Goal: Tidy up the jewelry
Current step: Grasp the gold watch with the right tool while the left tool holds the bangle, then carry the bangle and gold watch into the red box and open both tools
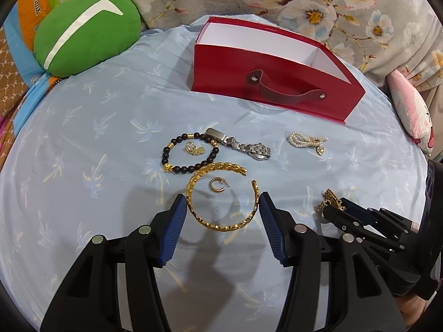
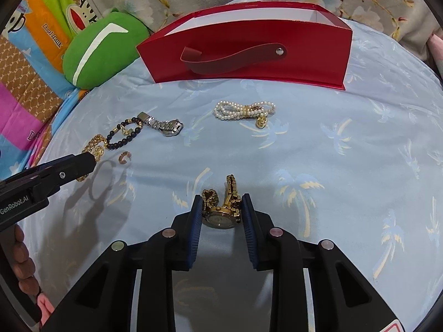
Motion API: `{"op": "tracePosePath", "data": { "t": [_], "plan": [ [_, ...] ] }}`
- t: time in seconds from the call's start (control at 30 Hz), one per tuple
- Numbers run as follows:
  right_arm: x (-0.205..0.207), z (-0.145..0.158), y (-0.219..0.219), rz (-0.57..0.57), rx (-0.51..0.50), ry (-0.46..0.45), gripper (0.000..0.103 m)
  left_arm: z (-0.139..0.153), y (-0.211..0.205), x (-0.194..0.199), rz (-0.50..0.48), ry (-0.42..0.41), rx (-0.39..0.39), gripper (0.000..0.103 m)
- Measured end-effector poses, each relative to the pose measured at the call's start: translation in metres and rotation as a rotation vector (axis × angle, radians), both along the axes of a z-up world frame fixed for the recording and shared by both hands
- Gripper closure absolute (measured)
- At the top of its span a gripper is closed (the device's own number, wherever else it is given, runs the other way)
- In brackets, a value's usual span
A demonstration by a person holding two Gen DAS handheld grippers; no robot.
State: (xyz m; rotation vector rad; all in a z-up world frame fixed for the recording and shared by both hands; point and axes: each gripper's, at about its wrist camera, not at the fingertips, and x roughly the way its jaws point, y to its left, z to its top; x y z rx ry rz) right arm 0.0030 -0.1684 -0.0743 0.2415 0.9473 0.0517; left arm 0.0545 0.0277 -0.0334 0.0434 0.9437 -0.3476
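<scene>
My left gripper [image 1: 223,203] has its blue pads on either side of a gold open bangle [image 1: 218,222], touching its edges; the bangle looks lifted slightly above its shadow. A small gold hoop earring [image 1: 216,185] lies inside the bangle. My right gripper [image 2: 221,207] is shut on a gold watch [image 2: 221,211], whose band sticks up. It also shows in the left wrist view [image 1: 332,197]. A black bead bracelet [image 1: 191,152], a silver watch [image 1: 243,145] and a pearl bracelet [image 1: 307,139] lie on the blue sheet. An open red box [image 1: 265,74] stands behind them.
A green plush cushion [image 1: 85,30] lies at the back left, a pink cushion [image 1: 412,113] at the right. A floral blanket [image 1: 332,5] lies behind the box. Small gold earrings [image 1: 193,148] sit inside the bead bracelet.
</scene>
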Motion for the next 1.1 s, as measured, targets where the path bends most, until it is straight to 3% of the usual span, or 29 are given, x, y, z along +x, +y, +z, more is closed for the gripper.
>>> {"op": "tracePosePath", "data": {
  "t": [0.33,0.67,1.1],
  "plan": [
    [-0.005,0.030,-0.007,-0.014,0.012,-0.067,0.077,0.012,-0.009,-0.002,-0.019,-0.023,-0.016,0.050],
    [0.005,0.077,-0.022,-0.031,0.004,-0.179,0.077,0.043,-0.023,0.015,-0.031,-0.102,-0.015,0.050],
    [0.060,0.130,-0.053,-0.057,-0.023,-0.304,0.077,0.092,-0.049,0.070,-0.040,-0.223,-0.019,0.050]
  ]
}}
